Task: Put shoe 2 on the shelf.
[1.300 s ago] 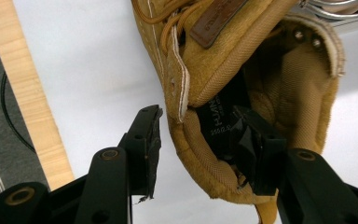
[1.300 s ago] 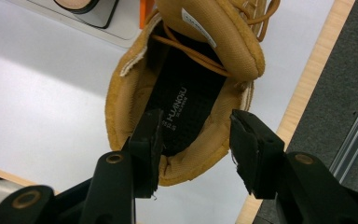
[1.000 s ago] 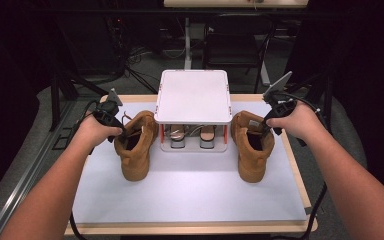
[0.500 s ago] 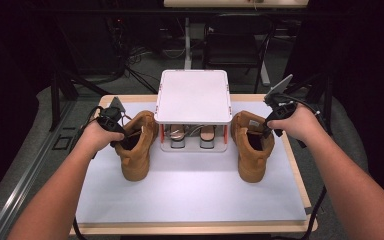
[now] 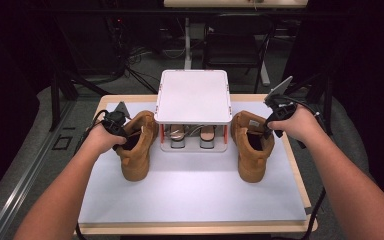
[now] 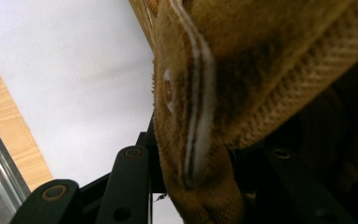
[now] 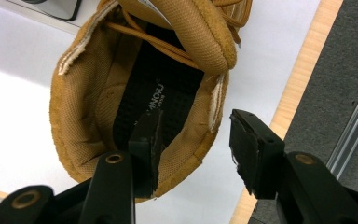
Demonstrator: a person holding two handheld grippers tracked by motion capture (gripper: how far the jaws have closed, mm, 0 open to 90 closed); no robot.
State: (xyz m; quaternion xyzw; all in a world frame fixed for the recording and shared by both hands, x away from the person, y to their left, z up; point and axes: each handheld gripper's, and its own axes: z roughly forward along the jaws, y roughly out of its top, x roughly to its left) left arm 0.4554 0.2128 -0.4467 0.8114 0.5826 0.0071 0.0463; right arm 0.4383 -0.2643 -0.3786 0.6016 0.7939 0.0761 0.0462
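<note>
Two tan boots stand on a white mat (image 5: 190, 197). My left gripper (image 5: 126, 138) is at the left boot (image 5: 136, 155). In the left gripper view its jaws (image 6: 200, 179) press on either side of the padded collar (image 6: 191, 116) of that boot, shut on it. My right gripper (image 5: 269, 131) is over the right boot (image 5: 251, 155). It (image 7: 193, 135) stands open across that boot's side wall (image 7: 214, 112), with one jaw inside over the black insole (image 7: 163, 93) and the other outside.
A white-topped rack (image 5: 192, 95) stands at the back centre between the boots, with a pair of shoes (image 5: 180, 137) under it. The wooden table edge (image 5: 300, 175) runs close on the right. Dark floor and chair legs lie beyond the table.
My left gripper has moved right and down onto the left boot's collar. The right gripper has sunk slightly over the right boot's opening.
</note>
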